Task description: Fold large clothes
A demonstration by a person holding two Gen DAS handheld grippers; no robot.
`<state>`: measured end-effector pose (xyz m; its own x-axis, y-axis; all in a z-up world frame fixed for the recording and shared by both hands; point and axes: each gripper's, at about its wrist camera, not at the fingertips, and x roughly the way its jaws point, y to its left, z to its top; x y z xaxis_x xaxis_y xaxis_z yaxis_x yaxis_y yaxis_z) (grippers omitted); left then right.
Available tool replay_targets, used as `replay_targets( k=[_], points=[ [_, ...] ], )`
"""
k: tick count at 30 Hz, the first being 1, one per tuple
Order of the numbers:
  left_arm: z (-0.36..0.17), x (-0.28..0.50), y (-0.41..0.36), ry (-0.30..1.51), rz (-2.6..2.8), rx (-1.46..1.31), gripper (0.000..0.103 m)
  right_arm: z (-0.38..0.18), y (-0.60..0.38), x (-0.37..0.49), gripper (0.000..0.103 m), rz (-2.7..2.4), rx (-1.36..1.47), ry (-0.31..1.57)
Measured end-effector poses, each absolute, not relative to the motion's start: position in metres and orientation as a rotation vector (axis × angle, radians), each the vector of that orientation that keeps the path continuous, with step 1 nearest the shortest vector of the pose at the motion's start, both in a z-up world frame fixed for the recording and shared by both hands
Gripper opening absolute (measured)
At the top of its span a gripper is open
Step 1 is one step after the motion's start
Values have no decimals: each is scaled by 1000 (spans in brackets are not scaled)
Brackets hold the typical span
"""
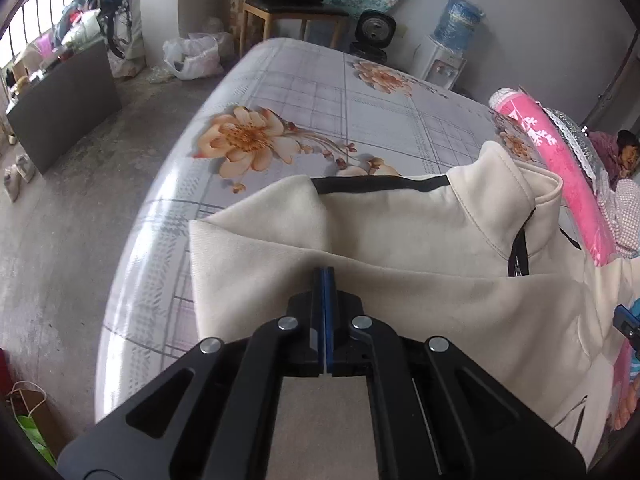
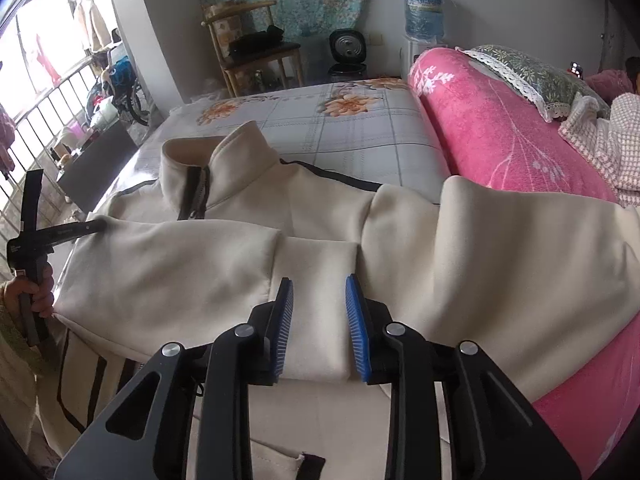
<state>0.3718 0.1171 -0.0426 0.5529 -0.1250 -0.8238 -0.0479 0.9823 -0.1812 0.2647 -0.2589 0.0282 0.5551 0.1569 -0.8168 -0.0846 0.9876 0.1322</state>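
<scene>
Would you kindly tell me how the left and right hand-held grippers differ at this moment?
The left hand-held gripper is shut, pinching a fold of the cream jacket; the right hand-held gripper is open, its fingers either side of a sleeve cuff without pinching it. Both have blue pads and black linkages.

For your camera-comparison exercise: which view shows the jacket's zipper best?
The right wrist view: the zipper runs down from the collar of the cream jacket, facing the camera. The left wrist view shows it side-on, partly hidden by fabric.

Jacket (image 2: 224, 264), perhaps blanket (image 2: 500, 136), on bed (image 1: 320, 112)
</scene>
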Motion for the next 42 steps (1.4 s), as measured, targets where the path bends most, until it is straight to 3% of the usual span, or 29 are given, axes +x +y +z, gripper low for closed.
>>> replay_targets(
  k=[6,9,14,17,19,21,24,30,32,33,37,39,42],
  points=[
    [-24,317,108,1018,-208,-192,19,2,-223,267,34,235,39,1046],
    [-42,292,97,1103,-191,-110,19,-23,-220,266,35,202,6,1116],
    [-46,263,111,1065,-127,-73,17,-19,-233,243,45,167,34,1107],
    [-44,257,115,1058,-121,-80,18,-15,-253,225,45,166,122,1113],
    [-38,249,110,1038,-125,-56,28,-11,-261,215,46,87,119,1140],
    [-27,240,99,995,-135,-27,46,-3,-266,201,46,49,106,1120],
    [-14,234,82,939,-152,7,57,11,-265,188,50,41,100,1087],
    [-37,253,47,1015,-88,49,65,12,-239,187,57,43,10,1074],
    [-55,252,42,1050,-40,92,72,10,-233,183,62,54,2,1074],
    [-53,246,45,1014,-20,79,78,8,-232,181,67,57,-1,1074],
    [-35,235,54,1016,2,49,79,6,-234,170,69,20,-19,1073],
    [-22,229,52,975,-10,43,79,5,-238,165,80,4,-3,1068],
    [-7,229,38,959,-57,47,85,-4,-243,160,87,-30,10,1079]
  ],
)
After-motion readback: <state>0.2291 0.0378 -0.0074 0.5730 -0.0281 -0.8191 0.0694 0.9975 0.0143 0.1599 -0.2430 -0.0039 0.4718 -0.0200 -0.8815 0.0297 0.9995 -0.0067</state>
